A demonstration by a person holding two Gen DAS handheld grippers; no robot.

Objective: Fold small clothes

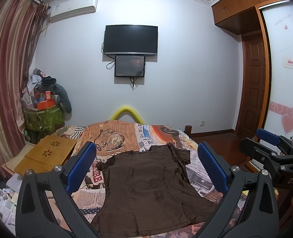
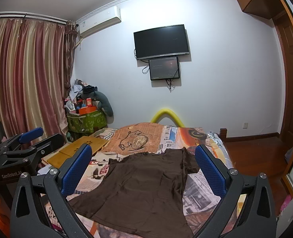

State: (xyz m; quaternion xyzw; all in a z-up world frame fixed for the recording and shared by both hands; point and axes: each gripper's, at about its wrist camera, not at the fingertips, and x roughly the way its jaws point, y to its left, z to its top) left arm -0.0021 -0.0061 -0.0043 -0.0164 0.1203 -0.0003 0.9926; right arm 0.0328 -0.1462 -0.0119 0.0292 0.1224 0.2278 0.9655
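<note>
Your left tongs are spread wide with nothing between the blue pads, held above the near end of the bed. Your right tongs are likewise released and empty, hovering just beside the left ones; each shows at the edge of the other's view. The brown T-shirt lies spread flat on the bed's printed cover, hem toward you and neckline pointing to the far wall, with its two short sleeves out to the sides. In the right wrist view the right sleeve sits close to the right-hand pad, though you cannot tell whether they touch. A wooden lap tray rests on the left side of the bed, apart from the shirt. Past the foot of the bed a yellow foam tube arches up against the wall, and above it hang a dark television and a smaller screen just below. A pile of clothes and boxes on a green bag stands in the left corner by the striped curtain.
</note>
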